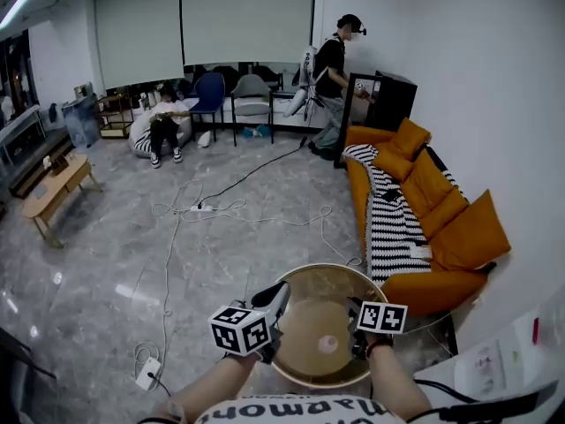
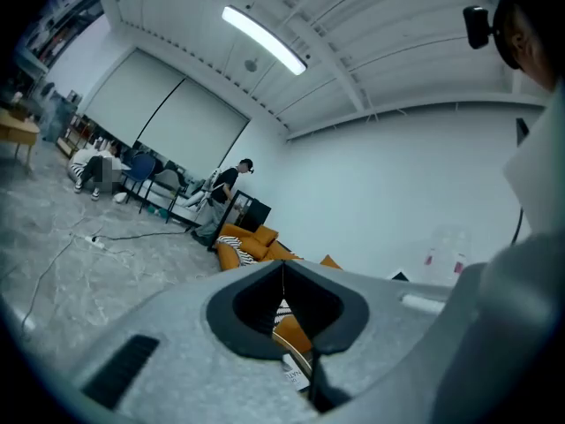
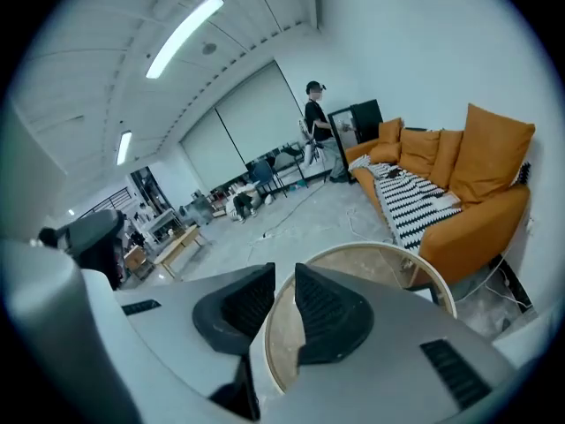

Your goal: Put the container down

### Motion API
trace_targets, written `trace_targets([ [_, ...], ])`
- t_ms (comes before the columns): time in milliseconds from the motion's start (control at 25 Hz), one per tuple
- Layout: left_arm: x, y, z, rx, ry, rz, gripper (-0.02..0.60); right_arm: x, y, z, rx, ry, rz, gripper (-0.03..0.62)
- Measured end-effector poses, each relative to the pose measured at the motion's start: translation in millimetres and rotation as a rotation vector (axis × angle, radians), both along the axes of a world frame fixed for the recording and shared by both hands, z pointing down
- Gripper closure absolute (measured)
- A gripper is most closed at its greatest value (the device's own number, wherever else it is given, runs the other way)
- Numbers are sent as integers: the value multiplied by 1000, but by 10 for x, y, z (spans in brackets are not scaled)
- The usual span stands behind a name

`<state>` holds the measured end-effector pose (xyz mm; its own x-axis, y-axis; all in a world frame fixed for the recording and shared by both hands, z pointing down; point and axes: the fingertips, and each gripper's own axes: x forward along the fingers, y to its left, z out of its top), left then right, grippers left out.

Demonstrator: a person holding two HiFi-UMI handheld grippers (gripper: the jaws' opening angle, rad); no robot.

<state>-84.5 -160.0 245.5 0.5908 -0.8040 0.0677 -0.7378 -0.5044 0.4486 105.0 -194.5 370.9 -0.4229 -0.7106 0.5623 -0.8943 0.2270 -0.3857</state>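
Grey marble floor (image 1: 106,263); orange sofa (image 1: 441,210) against white wall (image 1: 459,51).

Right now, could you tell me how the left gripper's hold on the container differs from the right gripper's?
The left gripper has fingers nearly together; the right gripper has them slightly apart, astride the container rim. Left takes its left side, right its right. Both grip it.

Just ahead and right of the right tongs (image 1: 357,313) sat an orange sofa (image 1: 437,203), a black-and-white striped throw (image 1: 393,223) draped down its seat. Far ahead, a person (image 1: 333,82) stood at a black cabinet (image 1: 390,101). Another person (image 1: 164,124) sat low beside a blue chair (image 1: 210,94). Well left of the left tongs (image 1: 280,296) stood a low wooden table (image 1: 55,191), and a power strip (image 1: 201,208) lay on the marble floor (image 1: 106,263).
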Motion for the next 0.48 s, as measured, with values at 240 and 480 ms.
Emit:
trace_targets([
  [240, -63, 475, -628, 106, 9, 68, 566, -182, 471, -1232, 268, 11, -16, 543],
  [480, -92, 1311, -1070, 239, -26, 115, 566, -380, 1314, -2127, 495, 21, -35, 566],
])
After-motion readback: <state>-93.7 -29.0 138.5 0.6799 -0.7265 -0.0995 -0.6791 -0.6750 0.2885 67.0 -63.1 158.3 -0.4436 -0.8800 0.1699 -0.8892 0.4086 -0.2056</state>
